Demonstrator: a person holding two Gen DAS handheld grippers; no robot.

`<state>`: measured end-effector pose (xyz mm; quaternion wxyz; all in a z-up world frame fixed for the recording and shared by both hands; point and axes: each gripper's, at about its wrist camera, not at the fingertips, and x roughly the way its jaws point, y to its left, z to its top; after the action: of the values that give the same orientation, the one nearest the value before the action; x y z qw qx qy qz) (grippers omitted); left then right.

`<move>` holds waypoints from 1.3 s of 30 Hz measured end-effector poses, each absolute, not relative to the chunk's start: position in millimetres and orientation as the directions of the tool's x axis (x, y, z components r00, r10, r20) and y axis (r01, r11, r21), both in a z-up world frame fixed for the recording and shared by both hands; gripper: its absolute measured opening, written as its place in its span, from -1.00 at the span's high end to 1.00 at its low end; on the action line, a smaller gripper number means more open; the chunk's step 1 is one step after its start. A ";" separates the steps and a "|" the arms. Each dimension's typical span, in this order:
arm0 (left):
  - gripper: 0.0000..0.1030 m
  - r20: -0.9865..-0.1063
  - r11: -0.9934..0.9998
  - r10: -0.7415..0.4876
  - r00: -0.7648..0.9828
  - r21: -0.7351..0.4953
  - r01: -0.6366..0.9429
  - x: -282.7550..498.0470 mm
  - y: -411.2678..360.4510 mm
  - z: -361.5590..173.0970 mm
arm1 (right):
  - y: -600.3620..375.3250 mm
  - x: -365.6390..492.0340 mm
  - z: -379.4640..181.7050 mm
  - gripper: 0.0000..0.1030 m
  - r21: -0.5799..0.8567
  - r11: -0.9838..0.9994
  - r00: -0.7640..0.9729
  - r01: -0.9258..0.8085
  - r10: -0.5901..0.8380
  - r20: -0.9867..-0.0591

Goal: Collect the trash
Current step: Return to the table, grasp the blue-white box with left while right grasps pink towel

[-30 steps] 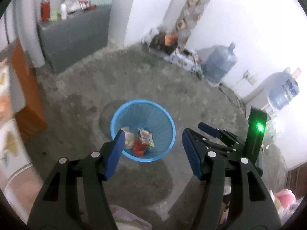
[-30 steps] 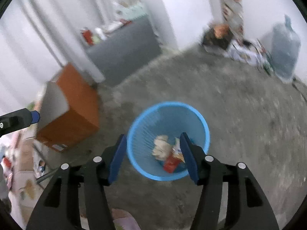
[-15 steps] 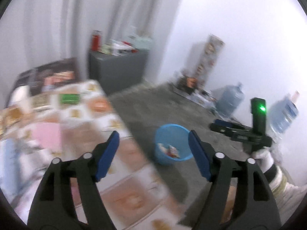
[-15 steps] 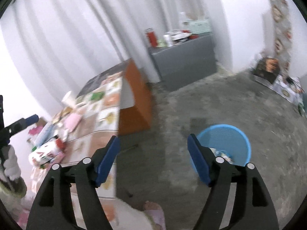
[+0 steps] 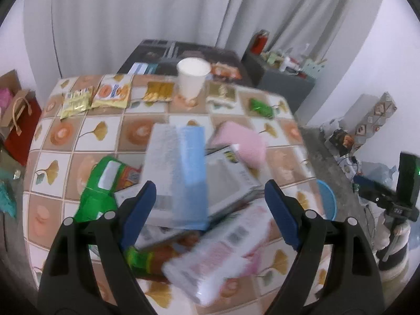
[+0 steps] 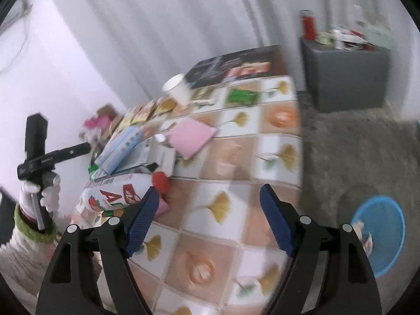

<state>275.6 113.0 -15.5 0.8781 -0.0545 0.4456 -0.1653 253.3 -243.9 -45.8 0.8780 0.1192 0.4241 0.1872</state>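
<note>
A: Blue-padded left tool point(image 5: 210, 202) spread wide, nothing gripped. It hangs over the trash heap on the worktop point(image 5: 65, 131).
B: Heap contents?
A: White-and-blue pack point(image 5: 178, 173) on top, grey carton point(image 5: 228, 178) under it, green wrapper point(image 5: 99, 191) left, pink-printed pack point(image 5: 223, 257) at the near edge. Blurry, so labels unreadable.
B: Right tool?
A: Right tool point(image 6: 210, 215) also wide open, empty, above the tiled cloth near the worktop's corner. Red-capped bottle point(image 6: 123, 191) lies on its side just left of its left finger.
B: Bin?
A: Blue basket point(image 6: 380, 233) stands on the floor right of the worktop, some scraps inside.
B: Anything else up there?
A: Paper cup point(image 5: 193, 80) upright at the far end, snack packets point(image 5: 97, 97) beside it.
</note>
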 end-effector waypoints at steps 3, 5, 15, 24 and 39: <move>-0.56 -0.775 0.944 -0.320 0.545 -0.210 0.256 286.3 113.1 -22.1 | -210.9 284.3 -47.2 -0.60 0.276 0.901 0.543 -0.334 0.423 -0.725; -0.56 -0.781 0.946 -0.305 0.545 -0.183 0.267 298.2 113.8 -26.0 | -186.4 307.6 -50.6 -0.67 0.201 0.887 0.522 -0.415 0.413 -0.746; -0.61 -0.795 0.917 -0.346 0.497 -0.174 0.360 324.6 111.3 -32.7 | -112.1 403.0 -89.4 -0.69 -0.015 0.776 0.409 -0.630 0.315 -0.856; -0.61 -0.836 0.905 -0.323 0.443 -0.136 0.403 330.7 105.2 -43.3 | -98.8 448.7 -120.7 -0.69 0.058 0.733 0.282 -0.677 0.331 -0.900; -0.62 -0.876 0.910 -0.342 0.340 -0.219 0.351 347.8 107.9 -67.9 | -107.8 458.9 -140.1 -0.72 0.134 0.772 0.253 -0.622 0.360 -0.898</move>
<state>347.8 107.9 -67.9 0.8186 0.0041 0.5339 -0.2117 458.9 -107.8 -140.1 0.7817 -0.1248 0.5241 0.3140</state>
